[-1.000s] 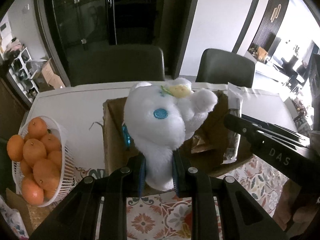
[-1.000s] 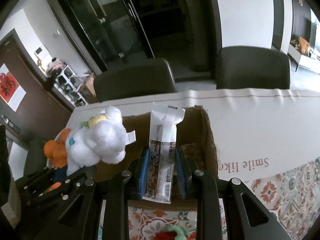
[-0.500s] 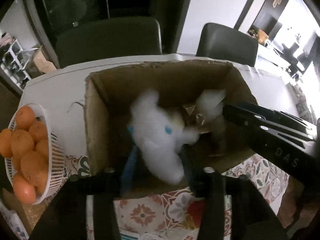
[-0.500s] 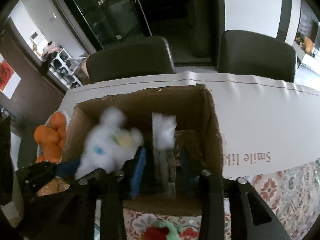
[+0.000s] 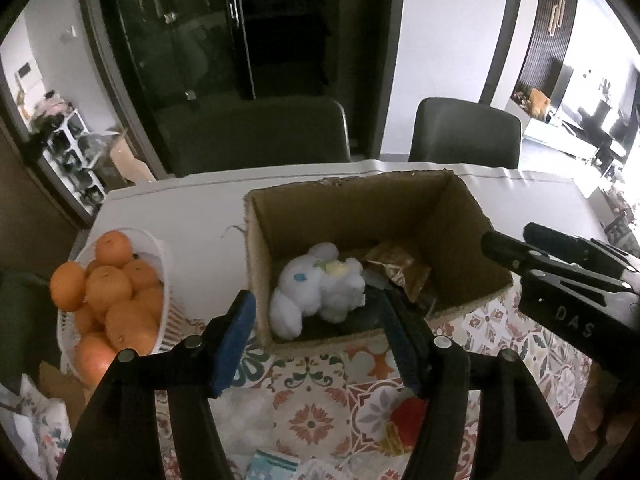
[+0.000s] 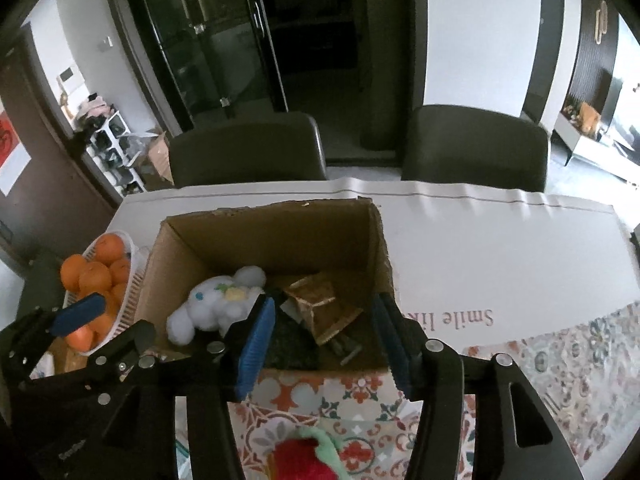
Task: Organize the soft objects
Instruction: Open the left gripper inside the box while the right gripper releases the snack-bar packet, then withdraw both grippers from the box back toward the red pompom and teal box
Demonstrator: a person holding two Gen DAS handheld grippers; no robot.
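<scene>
A white plush toy (image 5: 320,304) lies on its side in the left part of an open cardboard box (image 5: 460,208); it also shows in the right wrist view (image 6: 216,308), inside the same box (image 6: 280,236). Gold and dark snack packets (image 6: 324,308) lie beside it in the box. My left gripper (image 5: 320,344) is open and empty, just in front of the box. My right gripper (image 6: 324,344) is open and empty above the box's near edge. A red and green soft toy (image 6: 308,456) lies on the patterned cloth below the right gripper.
A white basket of oranges (image 5: 108,296) stands left of the box. A patterned cloth (image 5: 312,408) covers the near table. A white cover with lettering (image 6: 500,256) spreads to the right. Two dark chairs (image 6: 472,148) stand behind the table.
Both grippers opened: the plush toy dropped from the left one and the snack packet from the right one into the box. Both grippers then drew back toward me.
</scene>
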